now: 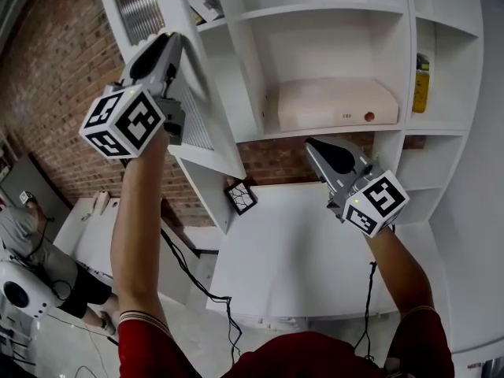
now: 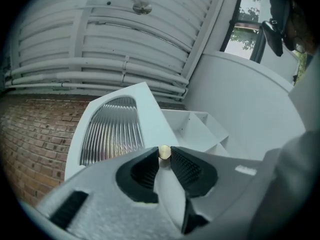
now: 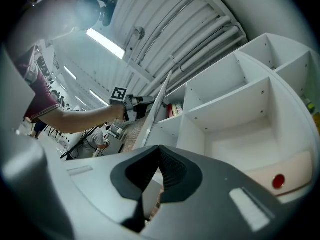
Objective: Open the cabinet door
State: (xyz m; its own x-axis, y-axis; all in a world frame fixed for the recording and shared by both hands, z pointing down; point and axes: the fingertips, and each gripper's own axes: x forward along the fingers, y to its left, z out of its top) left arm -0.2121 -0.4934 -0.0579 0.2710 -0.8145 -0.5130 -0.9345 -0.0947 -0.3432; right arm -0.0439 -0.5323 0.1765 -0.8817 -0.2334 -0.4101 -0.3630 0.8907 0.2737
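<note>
Brass knob (image 2: 164, 152) pinched in left gripper (image 2: 165, 155) jaws, upright cabinet door (image 2: 150, 119) angled outward, right gripper (image 3: 158, 151) jaws together

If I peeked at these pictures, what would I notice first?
First, the white cabinet door with ribbed glass, standing wide open at the upper left, with the left gripper pinching its little gold knob. Next, the right gripper, shut and empty, in front of the open shelves, where a pale pink box sits.
</note>
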